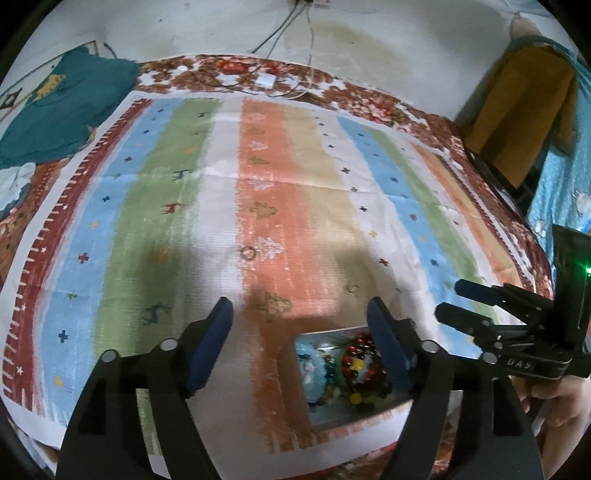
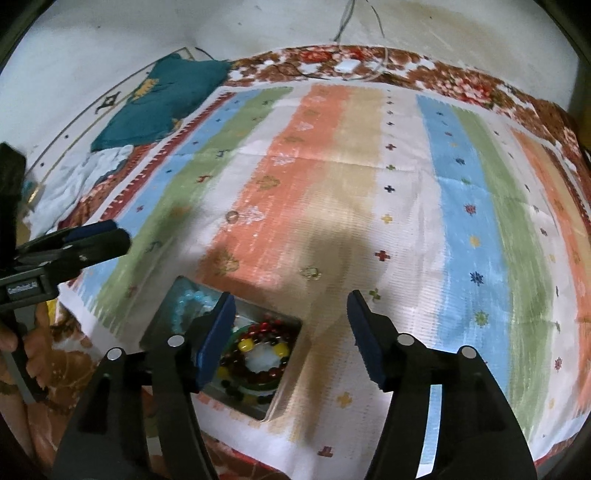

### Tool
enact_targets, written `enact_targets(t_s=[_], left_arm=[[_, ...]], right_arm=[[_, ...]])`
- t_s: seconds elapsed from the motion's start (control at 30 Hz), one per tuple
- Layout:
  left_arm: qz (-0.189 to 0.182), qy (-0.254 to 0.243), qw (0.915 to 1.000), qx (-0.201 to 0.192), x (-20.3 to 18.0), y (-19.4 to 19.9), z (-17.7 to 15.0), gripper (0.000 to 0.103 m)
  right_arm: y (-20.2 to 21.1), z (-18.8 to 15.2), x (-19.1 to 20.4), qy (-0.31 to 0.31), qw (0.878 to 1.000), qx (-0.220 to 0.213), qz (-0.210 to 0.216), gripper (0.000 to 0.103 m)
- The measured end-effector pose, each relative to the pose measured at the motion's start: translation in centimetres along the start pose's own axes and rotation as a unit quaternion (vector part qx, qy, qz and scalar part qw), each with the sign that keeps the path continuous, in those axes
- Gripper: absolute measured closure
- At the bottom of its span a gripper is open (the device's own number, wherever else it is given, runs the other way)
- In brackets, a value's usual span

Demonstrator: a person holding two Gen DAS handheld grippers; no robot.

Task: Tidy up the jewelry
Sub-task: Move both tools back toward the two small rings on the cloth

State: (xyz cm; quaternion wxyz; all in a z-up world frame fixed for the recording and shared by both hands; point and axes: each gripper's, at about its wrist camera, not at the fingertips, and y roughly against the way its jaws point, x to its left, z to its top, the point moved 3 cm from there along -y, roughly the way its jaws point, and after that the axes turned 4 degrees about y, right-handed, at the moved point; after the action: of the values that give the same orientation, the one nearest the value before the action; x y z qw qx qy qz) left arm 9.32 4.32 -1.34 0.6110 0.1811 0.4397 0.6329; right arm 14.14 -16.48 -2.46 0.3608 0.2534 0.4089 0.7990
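I'm looking down on a striped mat [image 1: 280,177] spread over a floral bedspread [image 1: 373,107]. Behind it I see a stained white wall [image 1: 369,40] with cables [image 1: 280,29] hanging down. A teal cloth [image 1: 62,107] lies far left; a mustard cloth [image 1: 517,110] hangs at right. Light is dim, with soft shadows

Striped mat [image 1: 184,206] spread ahead of the tool, teal cloth [image 1: 66,99] far left, yellow garment [image 1: 524,110] far right, white charger [image 1: 266,80] beyond
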Motion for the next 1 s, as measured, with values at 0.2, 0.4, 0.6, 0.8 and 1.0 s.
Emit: enact_targets(t_s=[0.2, 0.4, 0.6, 0.8, 1.0], left_arm=[[0.019, 0.011, 0.9997, 0.006, 0.9, -0.8, 0.5, 0.013], [0.042, 0.011, 0.9989, 0.015, 1.5, -2.0, 1.0, 0.006], [0.061, 0.02, 0.9975, 0.028, 2.6, -3.7, 1.9, 0.006], [0.061, 0.02, 0.9973, 0.036, 3.0, -5.0, 2.4, 0.006], [0.052, 0.022, 0.9973, 0.046, 3.0, -6.0, 2.7, 0.006]], right_arm=[[-0.3, 0.6, -0.5, -0.002, 1.0, -0.003, -0.012, 0.032], [-1.6, 0.7, -0.5, 0.005, 1.0, 0.016, -0.016, 0.028], [-3.1, 1.0, -0.3, 0.007, 0.999, 0.038, -0.015, 0.027], [-4.7, 1.5, -0.6, 0.011, 0.998, 0.058, -0.021, 0.027], [-6.1, 1.8, -0.8, 0.004, 0.997, 0.075, -0.015, 0.027]])
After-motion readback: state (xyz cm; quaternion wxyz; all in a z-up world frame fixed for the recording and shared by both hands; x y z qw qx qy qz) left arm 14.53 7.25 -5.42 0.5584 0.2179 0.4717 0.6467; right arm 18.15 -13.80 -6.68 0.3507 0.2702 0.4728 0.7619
